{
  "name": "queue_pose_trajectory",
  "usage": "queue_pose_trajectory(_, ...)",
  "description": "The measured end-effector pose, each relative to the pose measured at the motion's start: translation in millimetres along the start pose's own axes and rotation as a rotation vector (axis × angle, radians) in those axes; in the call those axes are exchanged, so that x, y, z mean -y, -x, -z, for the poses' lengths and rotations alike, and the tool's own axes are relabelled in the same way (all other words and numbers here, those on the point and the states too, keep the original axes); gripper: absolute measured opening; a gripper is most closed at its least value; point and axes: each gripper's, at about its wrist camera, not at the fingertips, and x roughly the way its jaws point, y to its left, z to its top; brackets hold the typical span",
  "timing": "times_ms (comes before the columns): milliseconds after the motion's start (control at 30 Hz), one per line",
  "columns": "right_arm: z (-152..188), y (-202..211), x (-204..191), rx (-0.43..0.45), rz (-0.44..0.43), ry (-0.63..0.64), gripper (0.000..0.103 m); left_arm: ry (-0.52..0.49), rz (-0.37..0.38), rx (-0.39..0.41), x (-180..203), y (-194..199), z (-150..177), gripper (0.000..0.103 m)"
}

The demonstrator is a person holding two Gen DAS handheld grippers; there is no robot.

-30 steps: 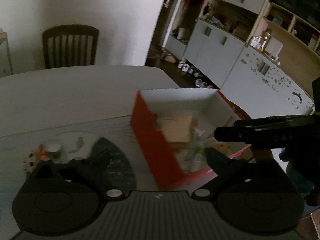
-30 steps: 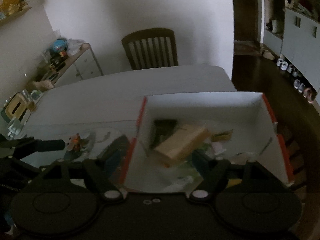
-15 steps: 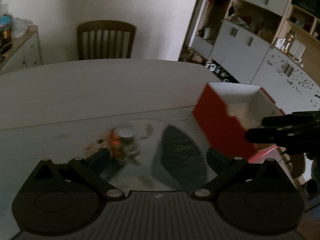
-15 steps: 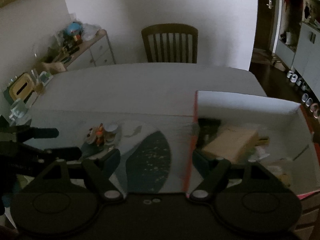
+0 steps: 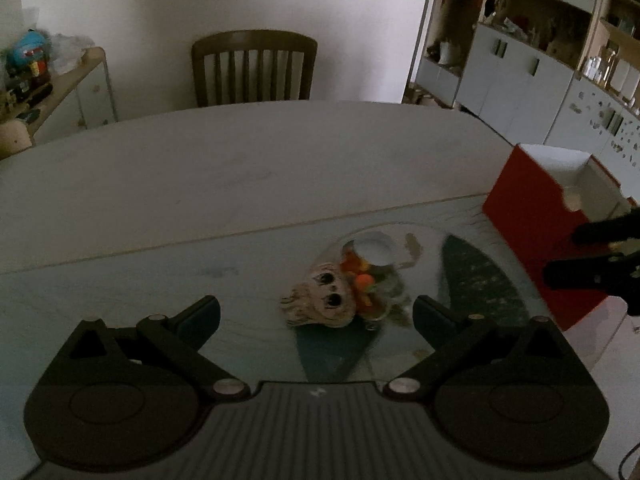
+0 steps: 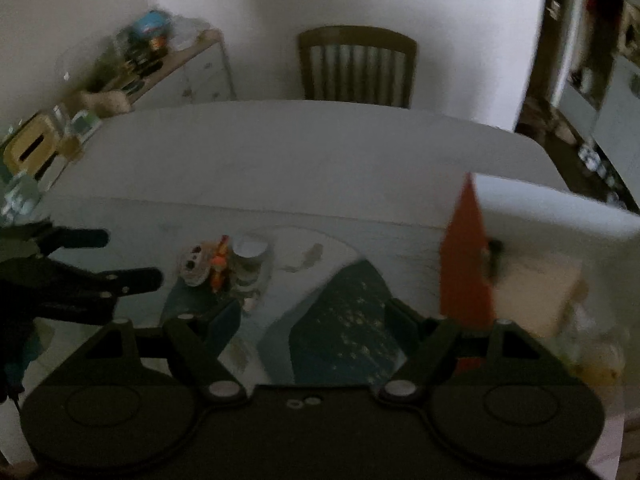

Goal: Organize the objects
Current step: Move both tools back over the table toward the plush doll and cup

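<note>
Both tongs are released and grasp nothing — the left tongs (image 5: 316, 312) sit just before a small figurine (image 5: 320, 300) with a cup of orange bits (image 5: 370, 258) on the worktop (image 5: 240, 184), the right tongs (image 6: 312, 316) over a dark patterned patch. Behind the figurine the worktop runs bare to its far edge and a chair (image 5: 254, 68). At the right edge stands a red box (image 5: 532, 232) — white inside, holding a tan block (image 6: 536, 292) and blurred bits. No writing is readable.

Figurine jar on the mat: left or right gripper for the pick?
Left. The figurine jar sits centred just ahead of the open left gripper; the right gripper, also open, has it off toward its left finger.
</note>
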Motion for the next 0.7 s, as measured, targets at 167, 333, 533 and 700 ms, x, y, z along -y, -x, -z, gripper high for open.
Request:
queue_pose_trajectory(167, -10, -26, -15, -0.014, 0.012, 0.058, 0.079, -0.031, -0.008, -0.025, -9, -24, 0, 0.103)
queue_pose_trajectory(333, -20, -55, -20, -0.048, 0.023, 0.064, 0.079, -0.035, 0.001, -0.054, -15, -46, -1, 0.103)
queue_pose_trajectory(533, -28, -80, -21, -0.085, 0.020, 0.079, 0.079, -0.034, 0.012, -0.080, -17, -62, -2, 0.103)
queue_pose_trajectory(700, -34, -101, -24, -0.124, -0.002, 0.078, 0.079, -0.038, 0.029, -0.099, -15, -73, -2, 0.103)
